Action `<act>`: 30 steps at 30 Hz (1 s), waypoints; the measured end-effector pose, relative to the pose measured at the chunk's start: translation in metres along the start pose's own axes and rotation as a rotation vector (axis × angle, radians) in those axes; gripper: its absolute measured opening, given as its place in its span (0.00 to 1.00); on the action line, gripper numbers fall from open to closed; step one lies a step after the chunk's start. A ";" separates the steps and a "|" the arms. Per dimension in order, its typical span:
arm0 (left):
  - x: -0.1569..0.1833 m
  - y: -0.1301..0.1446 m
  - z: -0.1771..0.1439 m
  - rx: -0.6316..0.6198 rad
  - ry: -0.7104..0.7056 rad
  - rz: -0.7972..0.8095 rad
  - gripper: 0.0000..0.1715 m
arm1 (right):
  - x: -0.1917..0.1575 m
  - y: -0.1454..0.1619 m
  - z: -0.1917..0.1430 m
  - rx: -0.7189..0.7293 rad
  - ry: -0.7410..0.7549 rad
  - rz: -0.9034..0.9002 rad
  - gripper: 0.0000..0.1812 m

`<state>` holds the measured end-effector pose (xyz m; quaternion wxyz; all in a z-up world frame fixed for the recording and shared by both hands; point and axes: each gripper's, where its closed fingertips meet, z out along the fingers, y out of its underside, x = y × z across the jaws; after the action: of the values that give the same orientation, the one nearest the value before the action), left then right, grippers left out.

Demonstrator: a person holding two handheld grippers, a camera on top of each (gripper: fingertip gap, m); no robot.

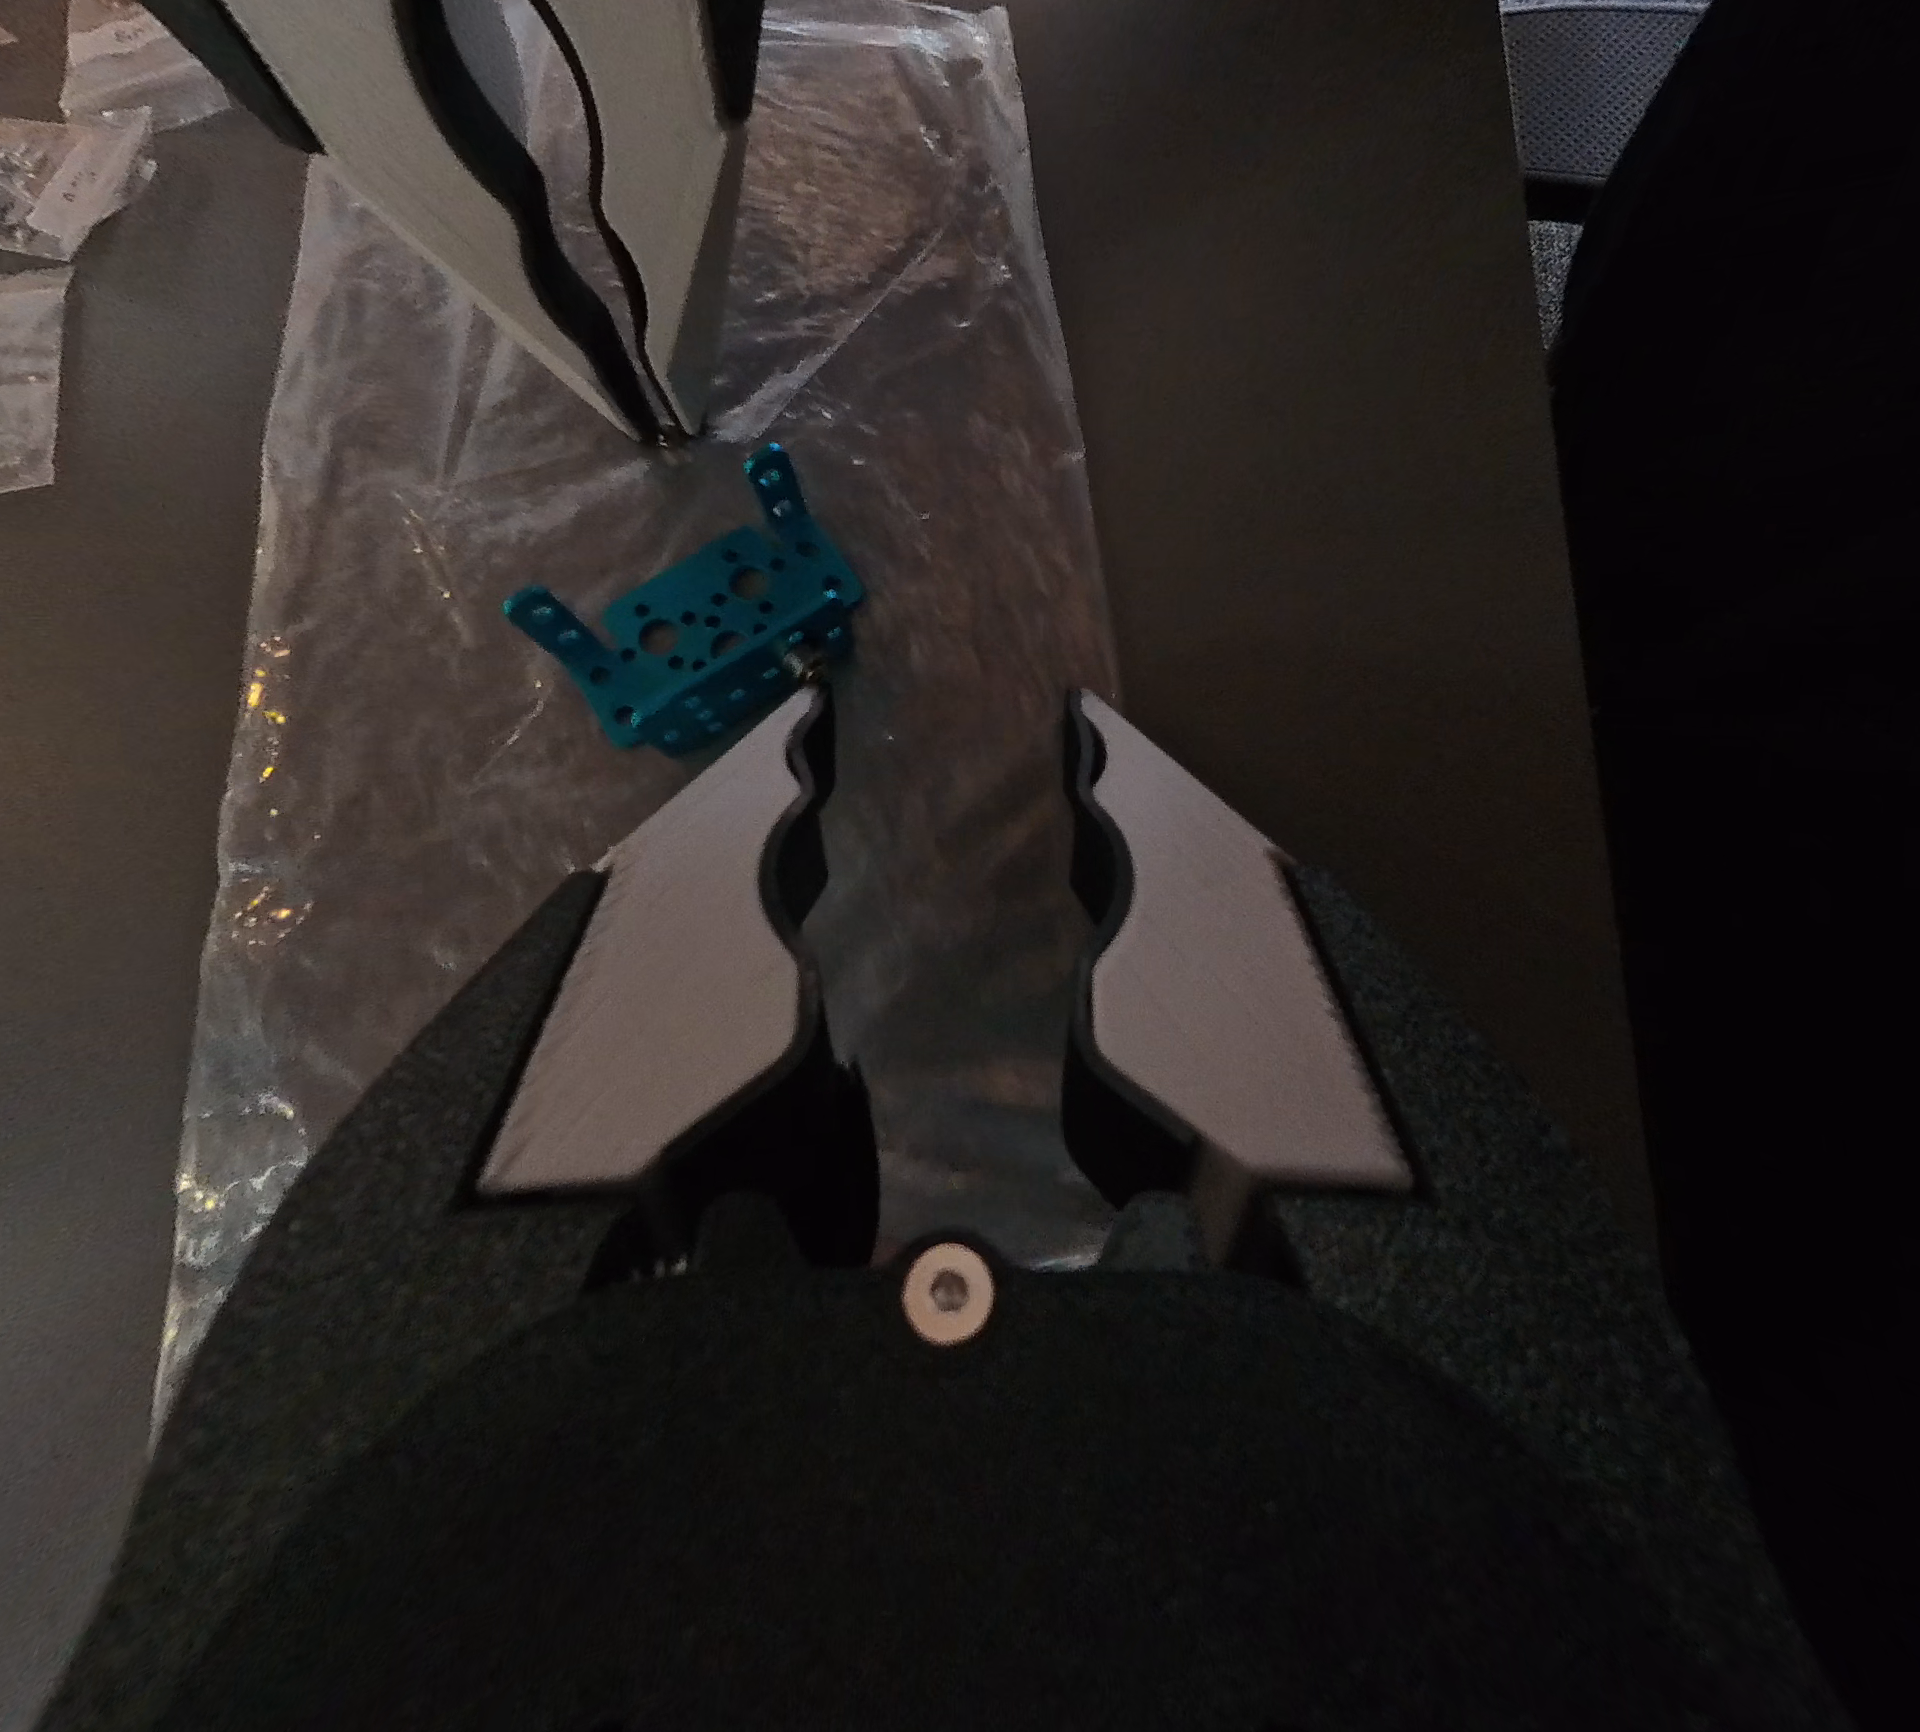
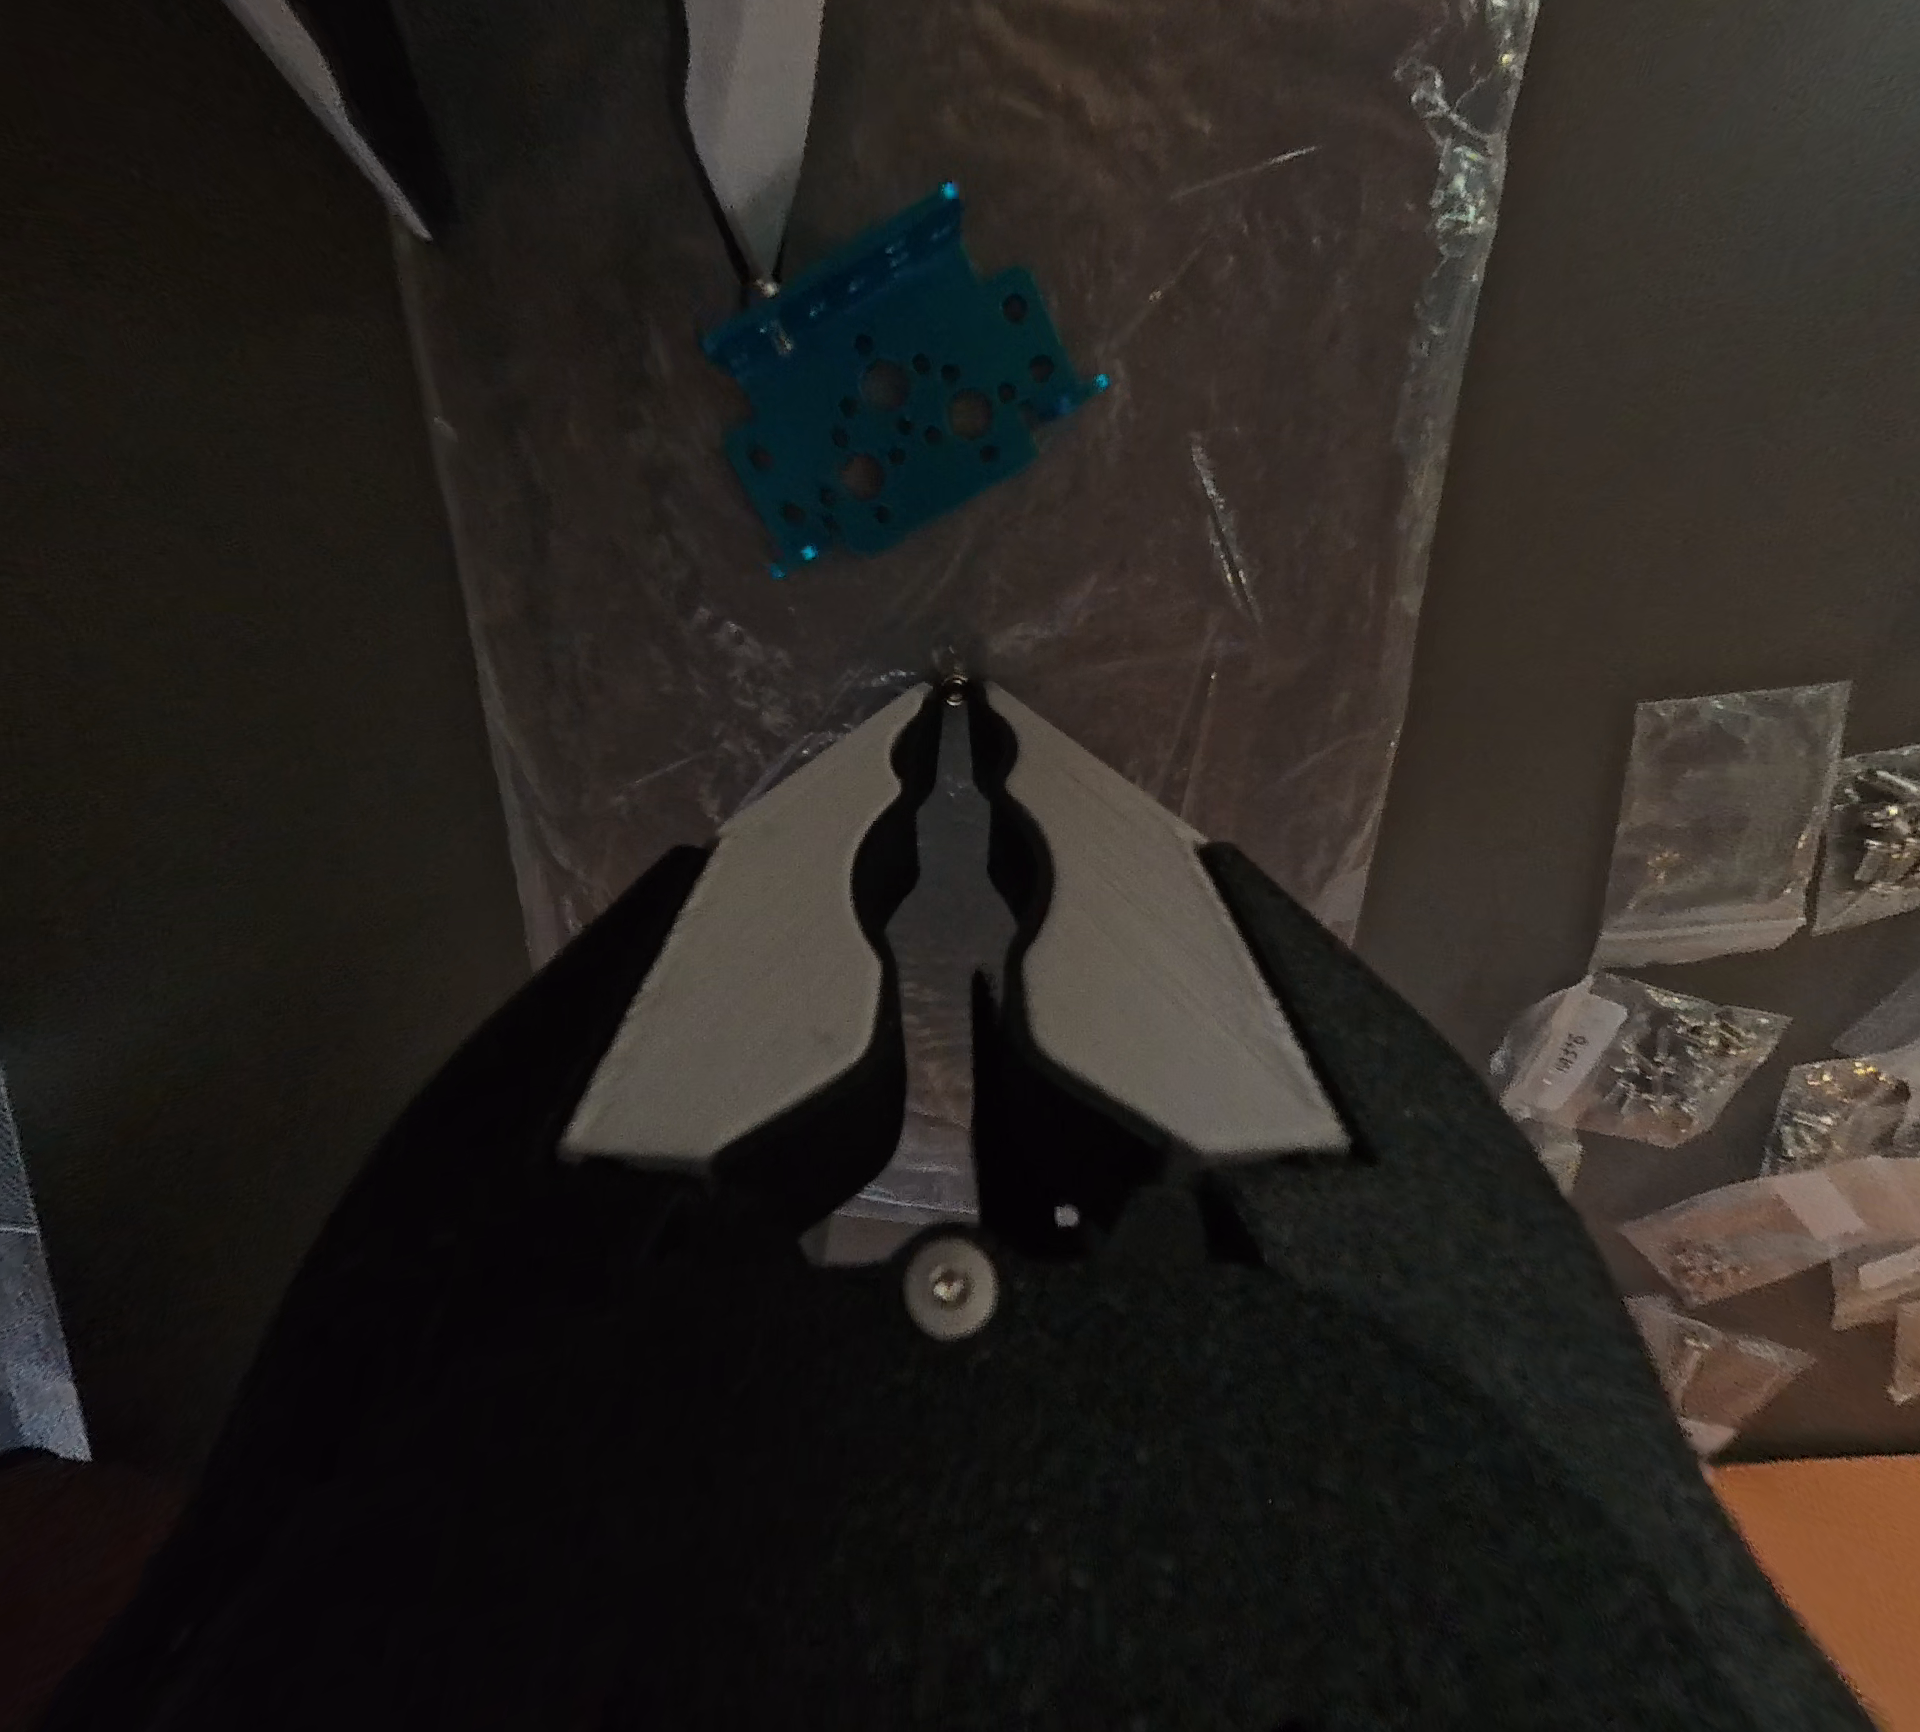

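A blue metal bracket (image 1: 686, 633) with many holes and two upright tabs lies on a clear plastic bag (image 1: 499, 539) on a dark table. My left gripper (image 1: 945, 700) is open; its left fingertip touches a small silver screw (image 1: 805, 666) in the bracket's near side wall. My right gripper (image 2: 951, 690) is shut on a small silver screw (image 2: 951, 680) at its tips, held just short of the bracket (image 2: 894, 404). In the left wrist view the right gripper (image 1: 665, 433) comes down from the top, tips just beyond the bracket. The left gripper (image 2: 592, 259) shows at top left of the right wrist view.
Several small clear bags of screws (image 2: 1662, 1059) lie to the right of the big plastic bag (image 2: 1195, 280); they also show at far left in the left wrist view (image 1: 62, 176). A tan cardboard corner (image 2: 1829, 1557) is lower right. The table edge (image 1: 1527, 332) and a chair (image 1: 1579, 82) are on the right. Across from one pair of fingers to the other is roughly 9 cm.
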<state>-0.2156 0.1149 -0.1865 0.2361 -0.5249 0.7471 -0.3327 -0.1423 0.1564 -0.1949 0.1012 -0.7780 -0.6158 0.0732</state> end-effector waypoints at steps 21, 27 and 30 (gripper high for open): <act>-0.012 0.008 -0.005 -0.027 -0.066 0.045 0.25 | -0.008 -0.034 -0.021 0.438 -0.153 -0.027 0.00; -0.018 0.010 -0.009 -0.039 -0.114 0.111 0.19 | -0.001 -0.041 -0.019 0.428 -0.107 -0.026 0.02; -0.026 0.011 -0.014 -0.058 -0.162 0.090 0.20 | -0.002 -0.052 -0.019 0.418 -0.103 -0.086 0.04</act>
<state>-0.2235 0.1458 -0.1854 0.2953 -0.5226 0.7577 -0.2563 -0.1871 0.1647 -0.1639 0.2319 -0.7084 -0.6239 0.2346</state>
